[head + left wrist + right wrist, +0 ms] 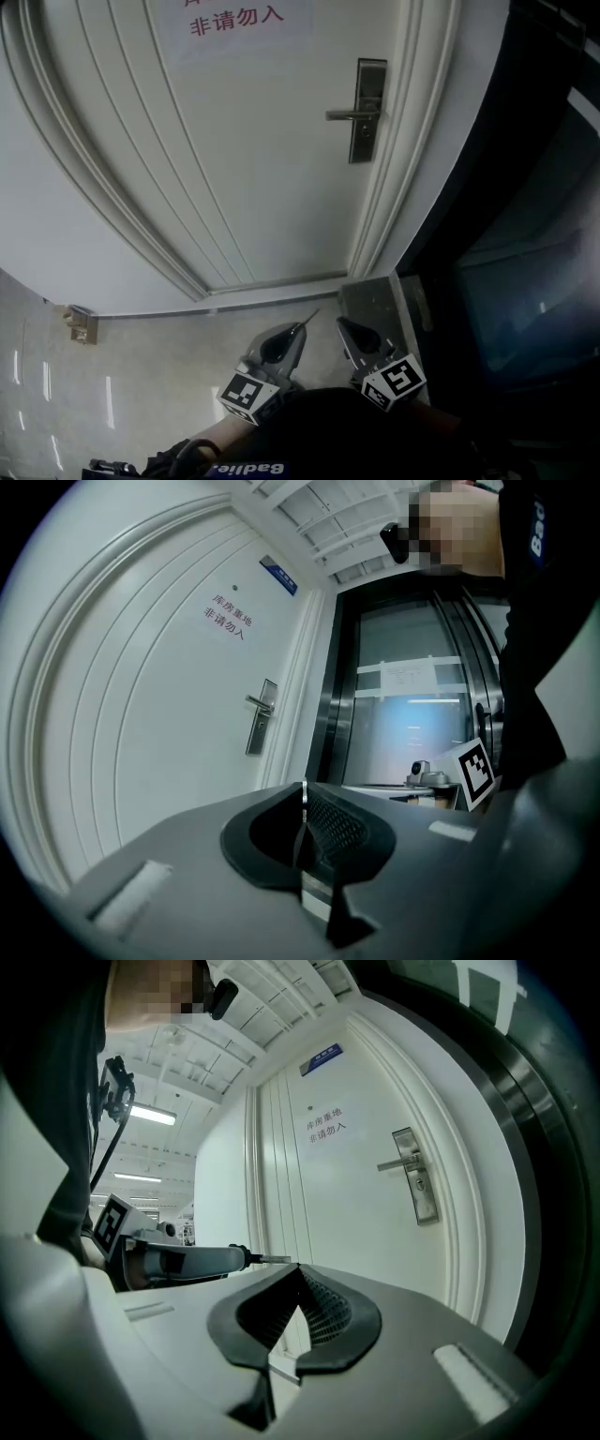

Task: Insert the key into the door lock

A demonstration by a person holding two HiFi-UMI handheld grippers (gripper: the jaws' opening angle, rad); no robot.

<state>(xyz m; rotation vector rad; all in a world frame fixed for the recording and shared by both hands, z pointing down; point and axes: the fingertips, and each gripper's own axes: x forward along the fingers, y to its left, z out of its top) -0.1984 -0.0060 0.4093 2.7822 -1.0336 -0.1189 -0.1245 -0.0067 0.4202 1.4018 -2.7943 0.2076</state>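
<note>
light: dim, head view darkest at right | source: ceiling strip light (150, 1115), bright glass panel (412, 724) | glare: pale streaks on floor tiles (47, 375) | distortion: strong fisheye, door (234, 141) mouldings bowed, black corners in gripper views | focus: nearest foreground soft

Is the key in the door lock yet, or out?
Out. The key sticks from the tip of the left hand-held gripper, well short of the lock plate on the door.
</note>
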